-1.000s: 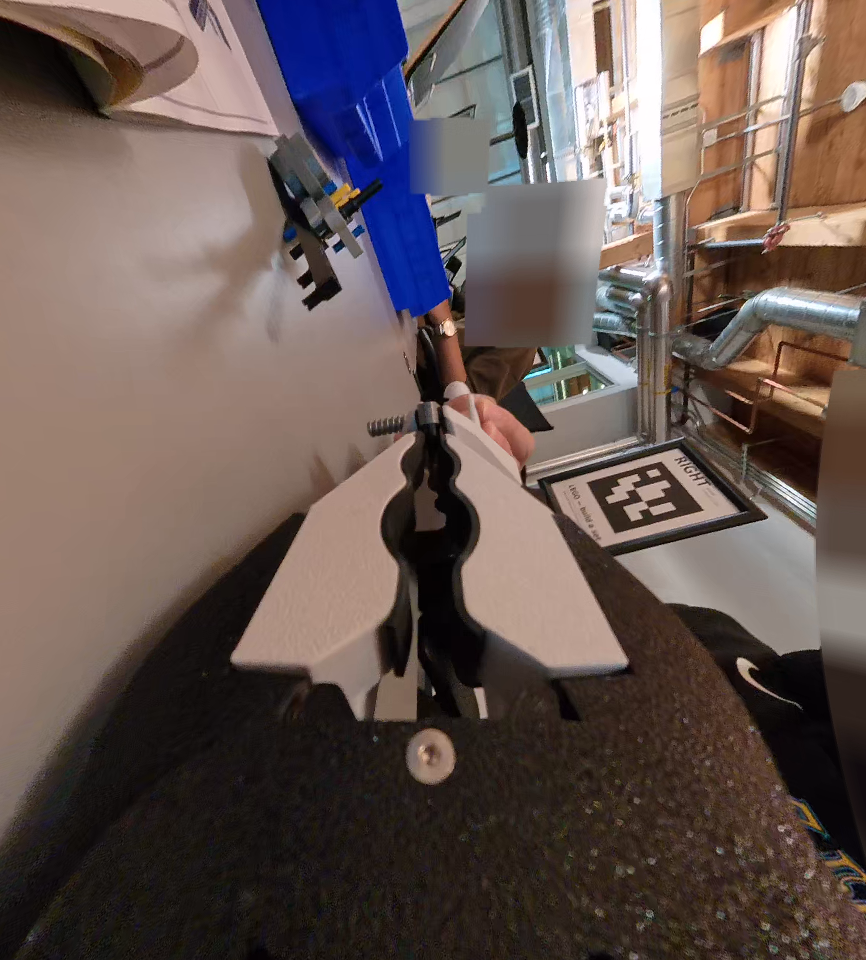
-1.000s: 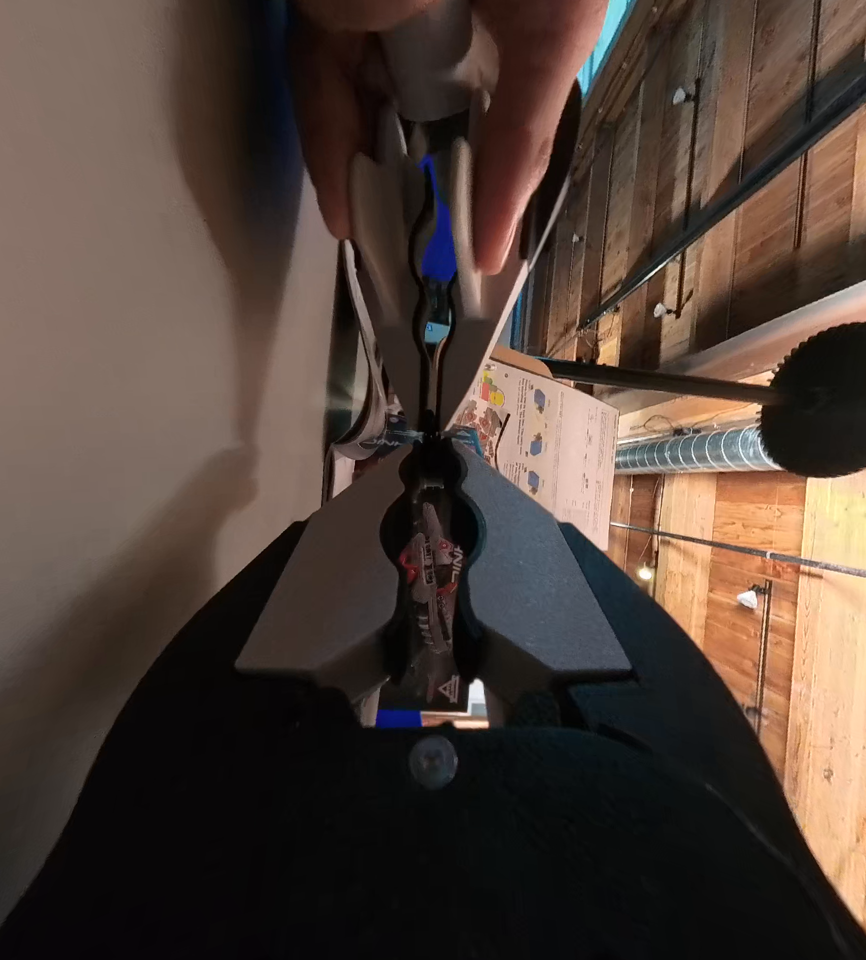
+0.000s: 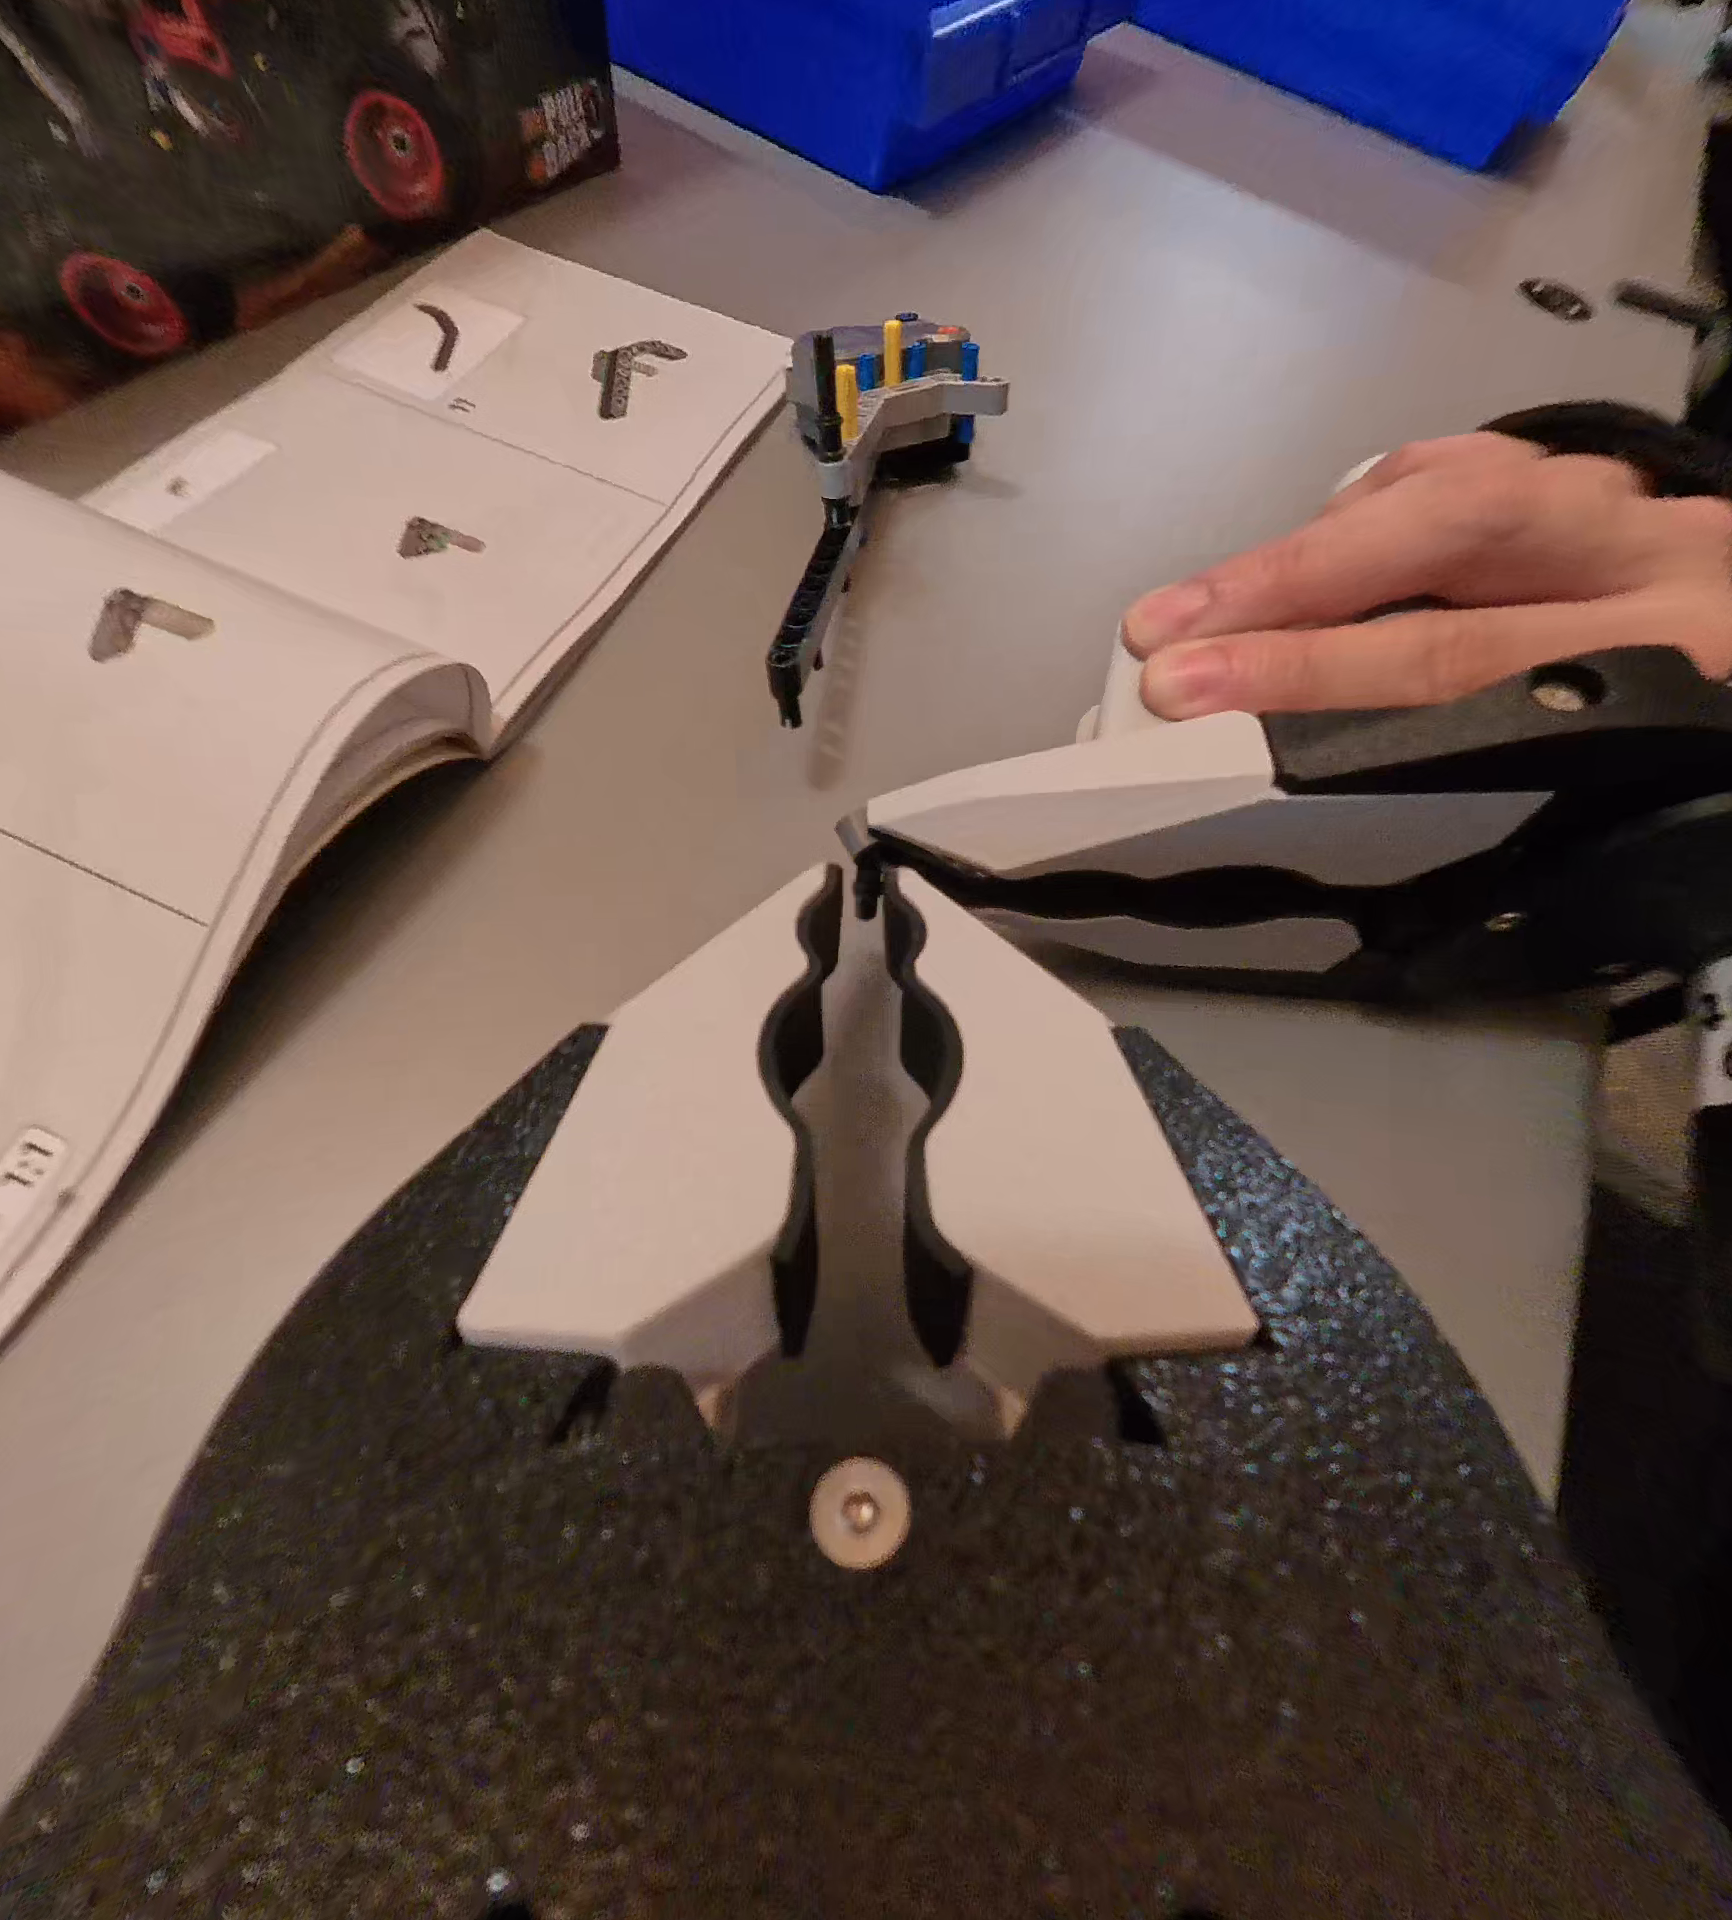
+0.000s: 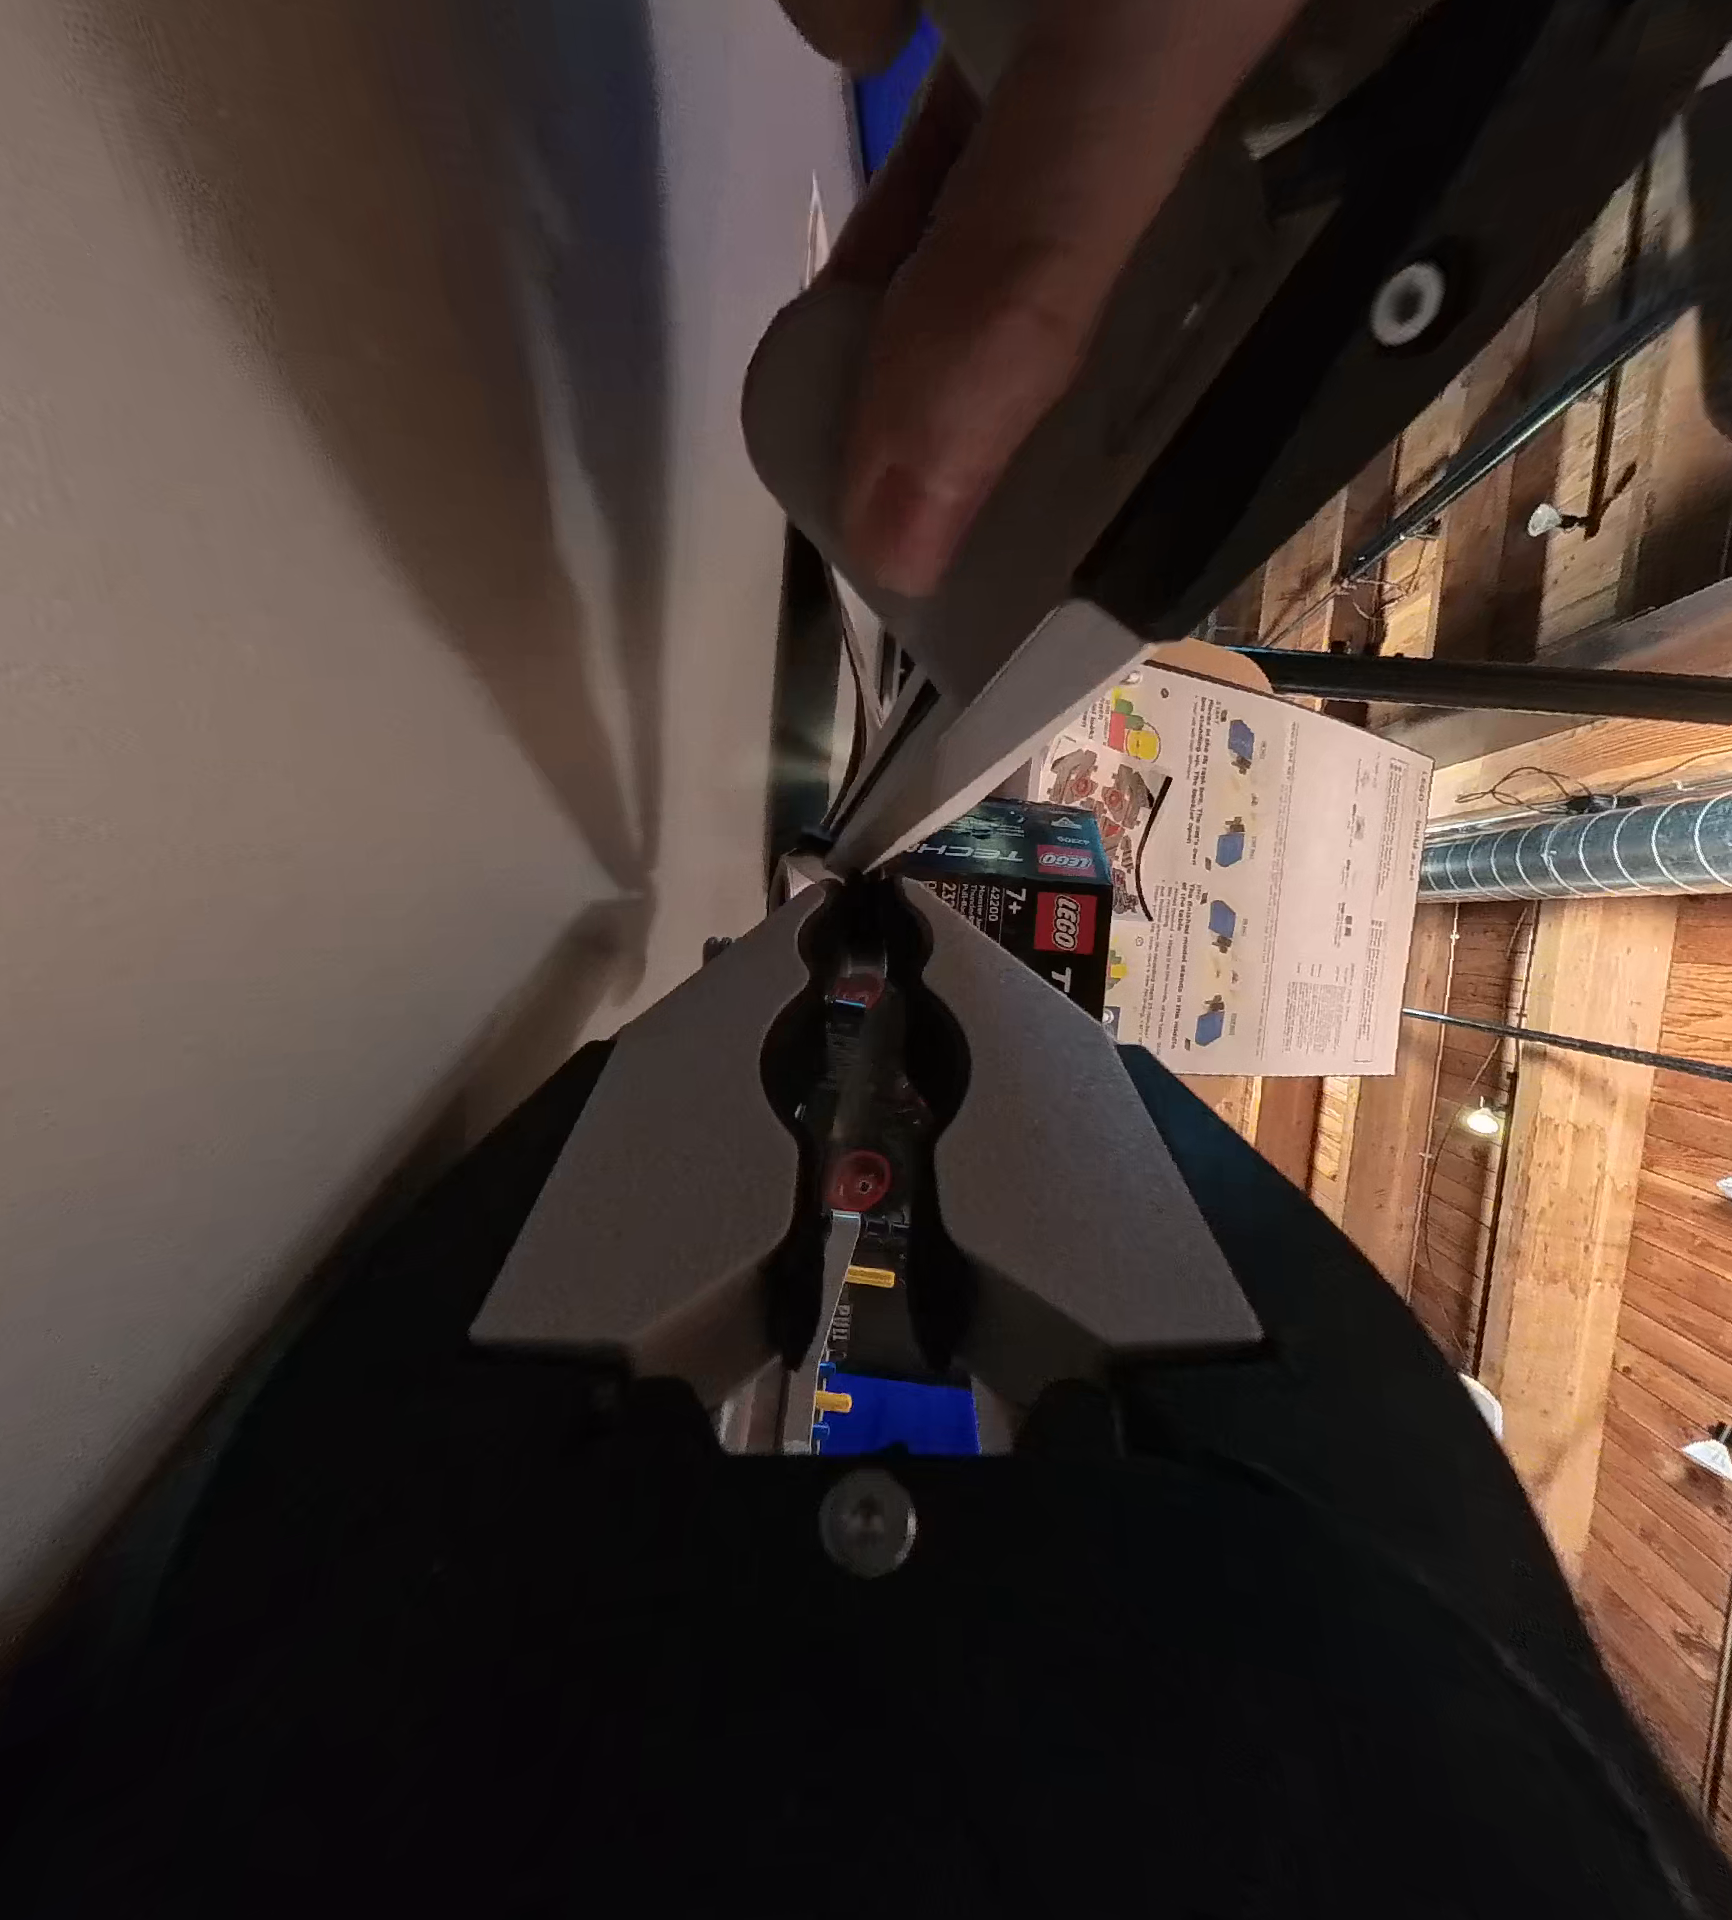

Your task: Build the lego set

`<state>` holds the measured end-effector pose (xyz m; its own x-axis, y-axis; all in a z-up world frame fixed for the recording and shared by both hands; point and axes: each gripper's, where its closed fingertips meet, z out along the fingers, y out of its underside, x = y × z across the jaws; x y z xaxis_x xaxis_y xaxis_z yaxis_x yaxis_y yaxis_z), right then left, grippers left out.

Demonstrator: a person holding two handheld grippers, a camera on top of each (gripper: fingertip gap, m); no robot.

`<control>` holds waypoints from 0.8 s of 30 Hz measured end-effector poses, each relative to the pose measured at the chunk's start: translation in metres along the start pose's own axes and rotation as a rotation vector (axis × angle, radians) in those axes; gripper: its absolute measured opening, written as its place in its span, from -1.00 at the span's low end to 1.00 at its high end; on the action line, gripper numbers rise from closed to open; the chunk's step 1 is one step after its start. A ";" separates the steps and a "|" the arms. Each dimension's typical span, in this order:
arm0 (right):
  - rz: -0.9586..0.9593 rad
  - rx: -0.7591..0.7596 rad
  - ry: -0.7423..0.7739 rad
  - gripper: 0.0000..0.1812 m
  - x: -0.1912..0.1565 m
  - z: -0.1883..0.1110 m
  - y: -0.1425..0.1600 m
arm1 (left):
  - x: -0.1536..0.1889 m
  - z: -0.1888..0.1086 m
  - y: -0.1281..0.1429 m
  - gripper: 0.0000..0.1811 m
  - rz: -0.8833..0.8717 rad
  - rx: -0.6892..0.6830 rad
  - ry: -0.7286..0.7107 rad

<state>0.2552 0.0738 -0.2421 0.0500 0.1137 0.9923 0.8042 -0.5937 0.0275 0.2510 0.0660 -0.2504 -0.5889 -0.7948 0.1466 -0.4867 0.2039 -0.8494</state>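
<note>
Grippers meet tip to tip: left gripper (image 3: pixel 857 883) slightly parted, right gripper (image 3: pixel 867 831) clenched on a small black pin (image 3: pixel 866 891) between them. Half-built lego model (image 3: pixel 877 416) sits on the table (image 3: pixel 1205 312) at twelve o'clock, instruction booklet (image 3: pixel 270 644) at ten.

On the bench (image 3: pixel 1205 312), the open booklet (image 3: pixel 270 623) lies left of the model (image 3: pixel 872 416); box (image 3: pixel 218 135) and bins (image 3: pixel 893 73) sit behind.
</note>
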 end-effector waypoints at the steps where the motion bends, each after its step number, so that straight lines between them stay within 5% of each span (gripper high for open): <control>1: 0.010 0.003 0.001 -0.94 0.001 0.000 -0.001 | -0.001 0.000 -0.001 -0.93 0.033 0.003 -0.029; 8: 0.076 -0.042 -0.016 -0.94 0.000 0.002 0.010 | 0.002 -0.003 0.004 -0.83 0.247 -0.013 -0.120; 15: 0.101 -0.083 -0.019 -0.95 -0.001 0.004 0.018 | 0.005 -0.025 0.018 -0.76 0.112 -0.043 0.102; 20: 0.102 -0.085 -0.024 -0.95 -0.002 0.004 0.018 | -0.029 -0.049 0.041 -0.74 0.162 -0.109 -0.002; 24: 0.110 -0.072 -0.038 -0.94 -0.004 0.006 0.017 | -0.012 -0.042 0.041 -0.73 0.205 -0.114 0.086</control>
<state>0.2717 0.0679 -0.2462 0.1591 0.0743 0.9845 0.7479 -0.6600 -0.0711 0.2111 0.1083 -0.2652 -0.7330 -0.6798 0.0242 -0.4185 0.4226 -0.8039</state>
